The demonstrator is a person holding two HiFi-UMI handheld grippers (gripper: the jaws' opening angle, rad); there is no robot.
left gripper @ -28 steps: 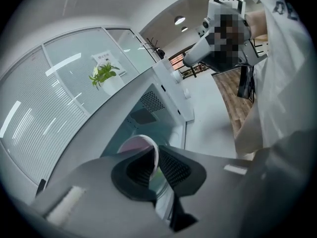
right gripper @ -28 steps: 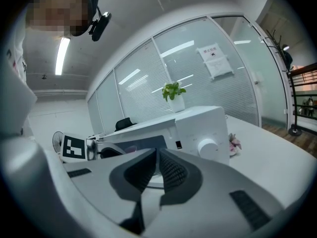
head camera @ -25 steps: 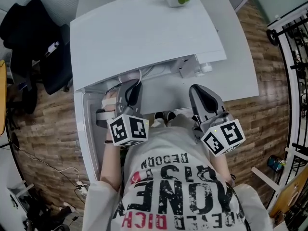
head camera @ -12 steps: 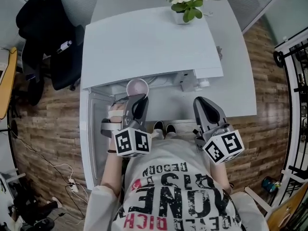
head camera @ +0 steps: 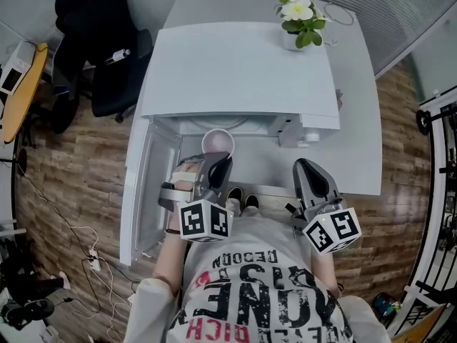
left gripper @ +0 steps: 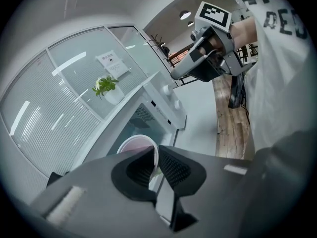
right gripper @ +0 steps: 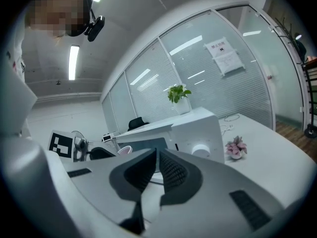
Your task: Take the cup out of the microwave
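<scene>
We see 1 cup [head camera: 218, 142], pale with a pinkish inside, sitting at the mouth of the 1 white microwave [head camera: 239, 70], just under the front edge of its top in the centre of the head view. The door [head camera: 146, 184] is swung open toward the left of the frame. The left hand-held gripper [head camera: 217, 164] is clenched on the cup's wall at the rim, with 1 jaw inside and 1 outside, which the left gripper view shows plainly. We cannot tell whether the cup's base is clear of the oven floor. The right hand-held gripper [head camera: 308, 168] hangs at the lower right, in front of the surface [head camera: 360, 141], with its jaws closed together on nothing. We judge the cup to be light, stiff and smooth-walled, so it could slip or pivot in a pinch on 1 side. No handle shows, and we cannot tell whether anything is in it. The rim wall therefore looks like the practical place to take hold, with the pads set deep over the lip and the cup kept upright as it comes out. By our count there are 1 cup, 1 microwave with 1 door, 2 hand-held grippers, 1 potted plant [head camera: 298, 13] at the upper right, and 1 dark chair [head camera: 107, 70] at the upper left.
</scene>
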